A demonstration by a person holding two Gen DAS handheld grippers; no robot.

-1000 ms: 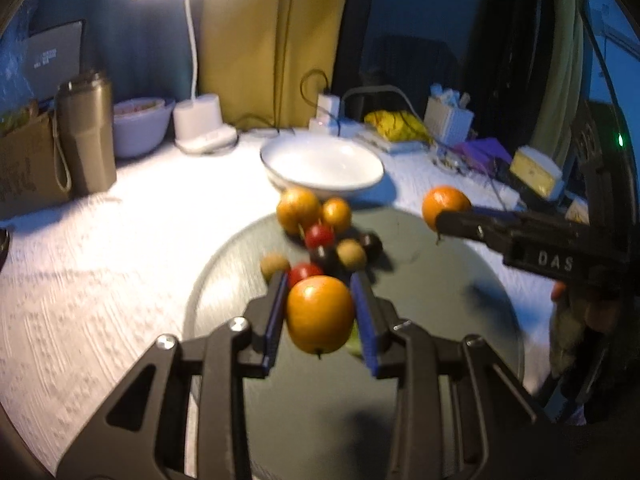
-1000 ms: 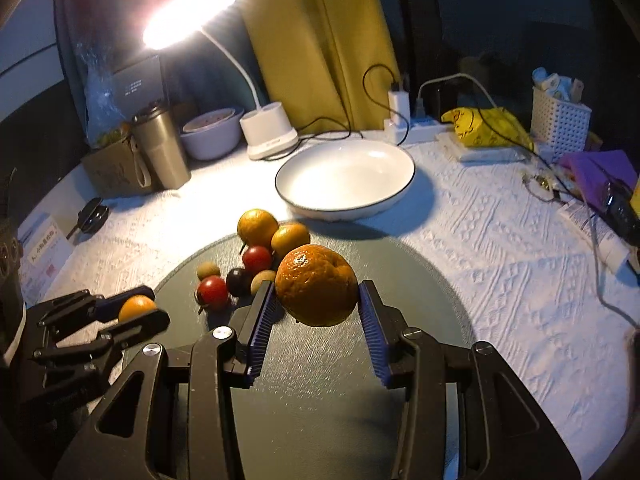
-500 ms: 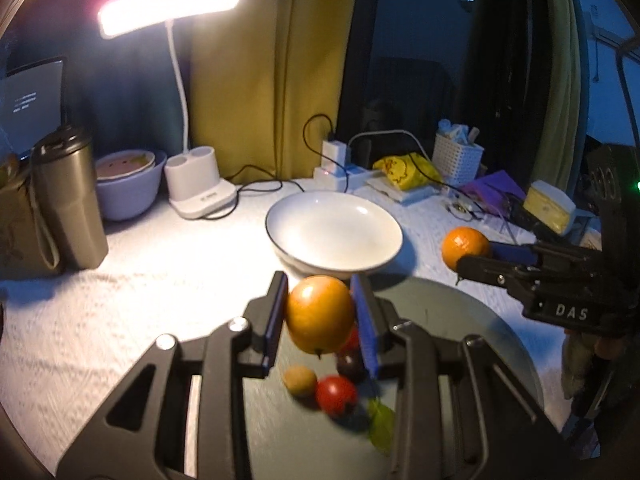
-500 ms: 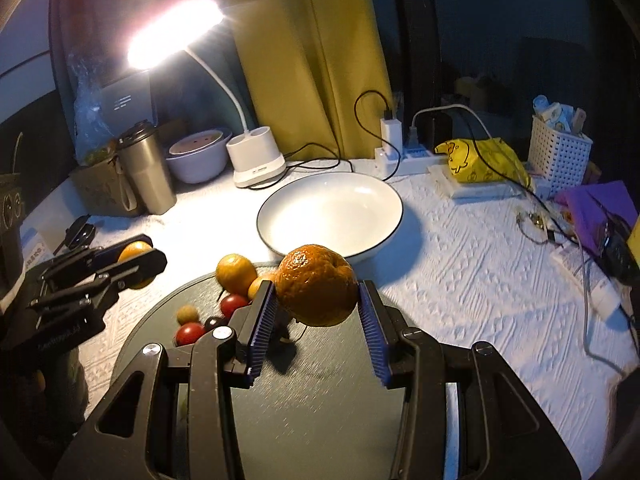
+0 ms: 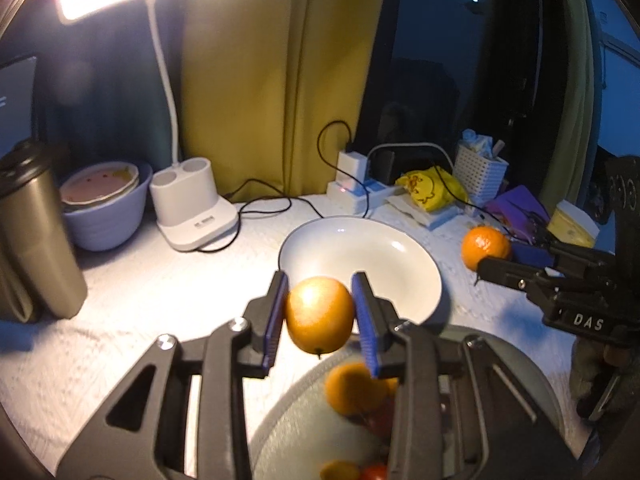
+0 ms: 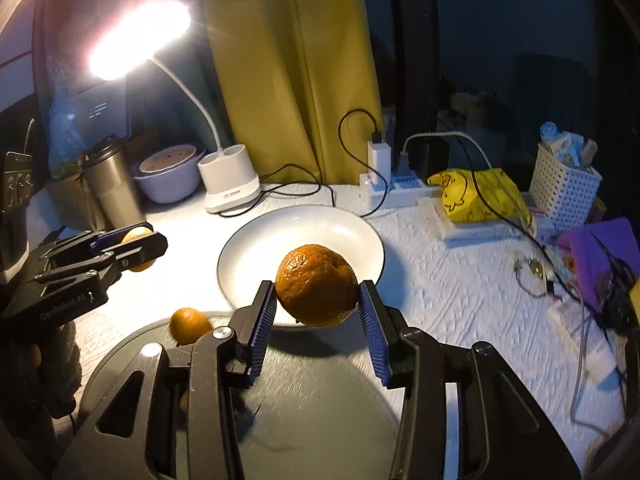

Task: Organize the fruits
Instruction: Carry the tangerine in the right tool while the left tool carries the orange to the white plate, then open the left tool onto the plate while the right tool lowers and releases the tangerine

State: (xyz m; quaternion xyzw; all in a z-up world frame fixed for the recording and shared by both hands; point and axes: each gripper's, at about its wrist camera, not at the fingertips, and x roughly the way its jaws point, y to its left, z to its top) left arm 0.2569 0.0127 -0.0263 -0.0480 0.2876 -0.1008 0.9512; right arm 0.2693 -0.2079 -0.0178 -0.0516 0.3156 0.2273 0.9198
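My left gripper is shut on a smooth orange fruit and holds it in the air at the near rim of the empty white bowl. My right gripper is shut on a rough-skinned mandarin, also raised in front of the white bowl. Each gripper shows in the other's view: the right one with its mandarin, the left one with its orange. Other fruits lie on the dark round mat below; one orange shows at the mat's edge.
A lit desk lamp with white base stands behind the bowl. A steel tumbler and a lilac bowl are at the left. A power strip with cables, a yellow bag, a white basket and purple items crowd the right.
Both grippers have risen and moved forward from over the mat toward the white bowl, each still holding its fruit. The fruit pile has dropped low in both views.
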